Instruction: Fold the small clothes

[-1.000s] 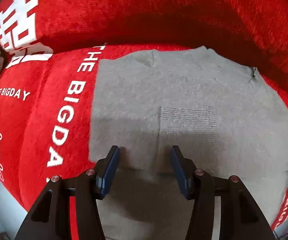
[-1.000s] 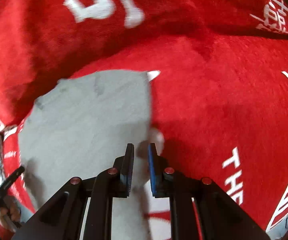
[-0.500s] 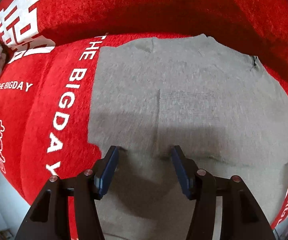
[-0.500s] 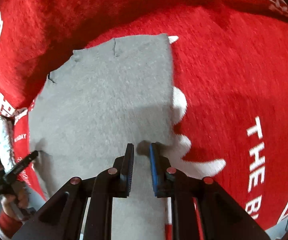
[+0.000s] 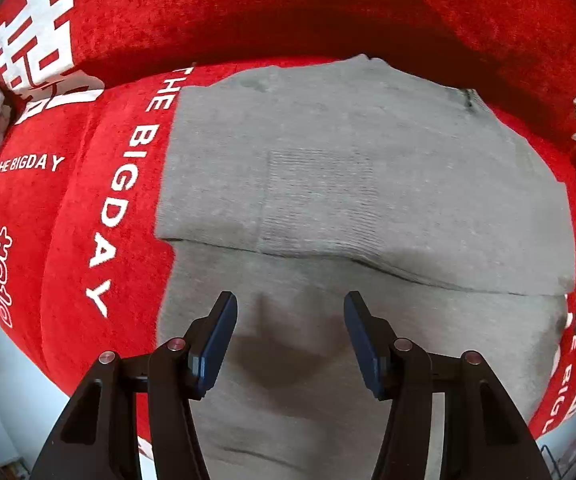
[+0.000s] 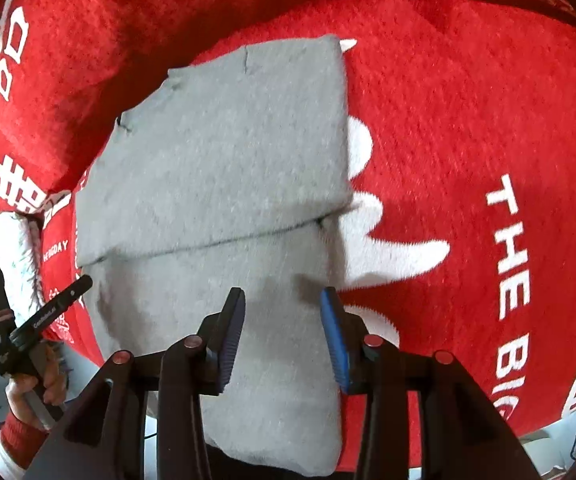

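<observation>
My right gripper point(image 6: 282, 312) is opening, having just let go of the grey garment point(image 5: 367, 200), now folded over itself on the red blanket point(image 5: 68, 220). My left gripper point(image 5: 289, 316) hovers open above it, empty.

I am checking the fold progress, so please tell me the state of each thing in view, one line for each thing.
grey knit garment: lying on the cover, far part folded over the near part, held by nothing.
red plush cover: spread under the garment.
left hand-held gripper: open, empty, above the garment.
right hand-held gripper: jaws opening, nothing clamped.
</observation>
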Tool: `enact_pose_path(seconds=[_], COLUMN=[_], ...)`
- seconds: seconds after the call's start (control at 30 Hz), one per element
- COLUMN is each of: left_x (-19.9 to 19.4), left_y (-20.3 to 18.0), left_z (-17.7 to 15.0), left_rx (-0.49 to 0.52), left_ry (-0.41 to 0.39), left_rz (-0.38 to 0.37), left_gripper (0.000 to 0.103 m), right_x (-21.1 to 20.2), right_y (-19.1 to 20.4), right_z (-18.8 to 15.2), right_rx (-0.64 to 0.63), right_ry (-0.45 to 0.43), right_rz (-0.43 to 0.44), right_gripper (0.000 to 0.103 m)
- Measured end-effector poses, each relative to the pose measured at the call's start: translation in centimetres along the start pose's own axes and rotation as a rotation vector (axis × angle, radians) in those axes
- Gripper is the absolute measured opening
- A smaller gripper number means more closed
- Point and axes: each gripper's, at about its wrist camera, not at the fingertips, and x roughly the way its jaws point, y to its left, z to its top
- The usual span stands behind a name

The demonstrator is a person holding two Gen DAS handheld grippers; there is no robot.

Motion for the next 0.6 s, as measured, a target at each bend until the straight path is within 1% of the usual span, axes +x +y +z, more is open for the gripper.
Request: enact_pose_path(seconds=[0.07,0.2,0.27,0.4,0.43,0.47,0.5,0.53,0.6], left_x=[-0.2,-0.6,-0.7,-0.9,-1.0,-1.1,-1.2,-1.4,-2.0], left_y=[-0.5,-1.5,-2.1,-3.0,-3.3,-3.5,-3.7,-3.8,-4.0], left_z=[-0.2,-0.9,-1.2,-2.1,-2.4,-2.6,-2.8,-3.0,-3.3], left_rx=[0.001,0.006,0.013,0.026,0.028,0.029,0.030,0.025,0.020], left_ry=[-0.001,-0.001,0.001,0.019,0.016,0.012,0.009,0.003,-0.024], left_rz=[-0.001,0.005,0.009,0.007,0.009,0.013,0.014,0.012,0.013], left_gripper=[0.057,0.057,0.057,0.057,0.057,0.060,0.083,0.103,0.103], right_x=[0.6,1.0,0.9,0.6,0.5,0.4,0.3,0.2,0.1], right_y=[0.4,0.8,0.8,0.7,0.7,0.7,0.8,0.8,0.8], right_z=[-0.1,-0.3,-0.6,-0.9,-1.0,-1.1,-1.1,-1.2,-1.4], right_rx=[-0.003,-0.016,-0.019,-0.020,-0.022,-0.023,-0.026,-0.028,-0.023], right_ry=[0.011,0.027,0.030,0.031,0.030,0.027,0.023,0.021,0.015], right_rz=[0.006,0.020,0.023,0.035,0.040,0.042,0.045,0.048,0.058], right_gripper=[0.047,0.049,0.056,0.060,0.065,0.070,0.071,0.073,0.077])
